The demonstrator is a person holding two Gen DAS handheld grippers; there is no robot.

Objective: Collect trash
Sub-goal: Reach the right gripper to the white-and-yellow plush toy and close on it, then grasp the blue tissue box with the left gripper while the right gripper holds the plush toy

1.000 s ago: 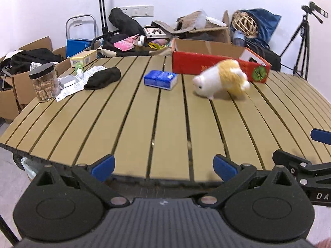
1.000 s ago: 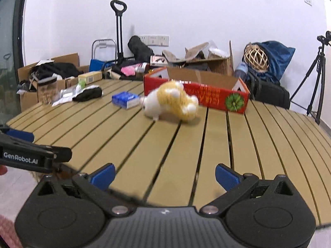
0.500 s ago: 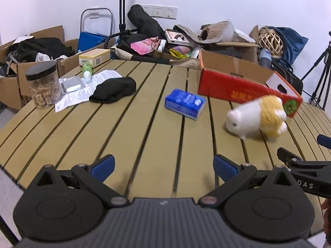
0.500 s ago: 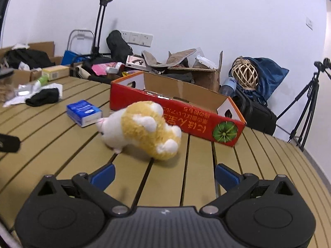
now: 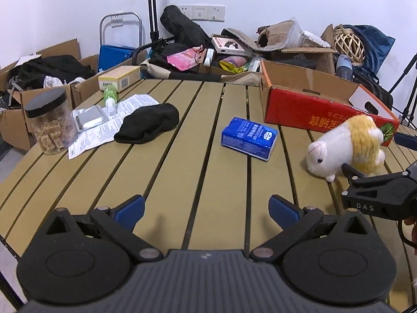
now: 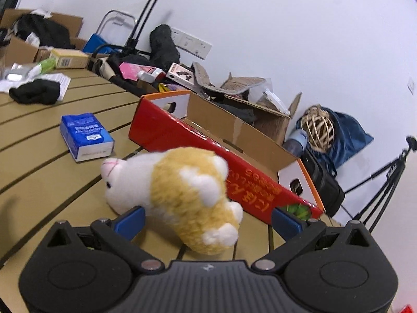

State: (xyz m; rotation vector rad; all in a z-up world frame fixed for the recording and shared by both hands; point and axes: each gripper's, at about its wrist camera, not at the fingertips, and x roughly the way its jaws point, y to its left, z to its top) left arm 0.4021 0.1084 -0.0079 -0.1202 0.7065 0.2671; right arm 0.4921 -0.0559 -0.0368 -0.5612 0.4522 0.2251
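- Counting what's on the slatted table [image 5: 182, 156]: one plush hamster [image 6: 177, 195], one blue tissue pack [image 5: 249, 138], one black cloth bundle [image 5: 147, 126], one clear jar [image 5: 50, 122], one blister pack [image 5: 90, 117], one printed leaflet [image 5: 125, 112], one small green bottle [image 5: 110, 99], one yellow carton [image 5: 120, 78] at the far edge.
- The jar has a black lid and is full of brown chunks, can't tell what exactly.
- One red cardboard box [image 5: 312, 109] sits open-topped at the back right of the table; from these angles I can't see anything inside it.
- The plush hamster lies on its side just in front of that red box, tissue pack near its nose.
- The blister pack and green bottle rest on the leaflet, with the black cloth overlapping its edge.
- Right gripper [image 6: 207, 219] has its fingers spread wide on either side of the hamster's rear half; whether the pads touch the fur, can't tell.
- Left gripper [image 5: 207, 208] hangs over bare slats with its fingers wide apart, holding nothing.
- More cardboard boxes [image 5: 31, 104] stuffed with clutter sit behind and left of the table.
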